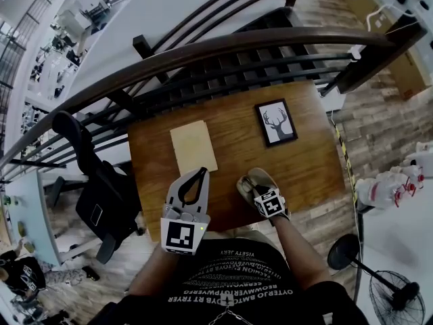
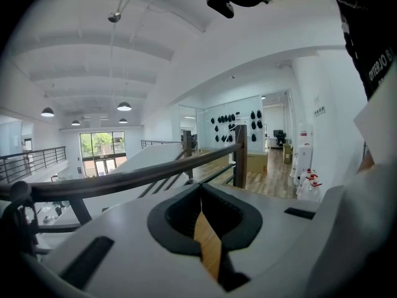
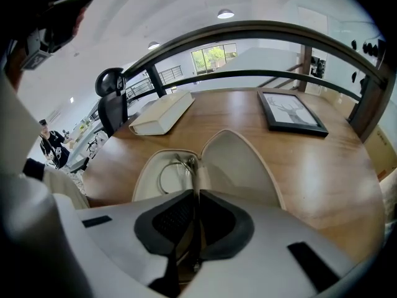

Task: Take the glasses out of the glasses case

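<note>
**Right gripper pinching the glasses inside the open case**

The glasses case lies open at the near edge of the wooden table, directly in front of the person. Its two pale halves are spread like a shell. The glasses rest in the left half, with the thin wire rim against the lining.

The right gripper reaches in from above, its wrist bent steeply downward. This angle lets the jaws clear the case wall. The jaws stand almost together, leaving only a slit, and a thin part of the frame near the hinge appears nipped between the pads. The step in hand is judged to be the grasp, with the lift not yet made. Such a slender wire could slip or twist if it is drawn out quickly.

The left gripper hangs just beside the case on its left, apart from it and held nearly level. Its jaw tips are pressed together on nothing, and bare table shows through the loop behind them. It is probably held in reserve, to steady the case should the case rise with the frame.

Farther off lie a closed beige book and a framed deer picture, both well apart from the case. Beyond them, the dark railing runs along the table's far edge.
</note>
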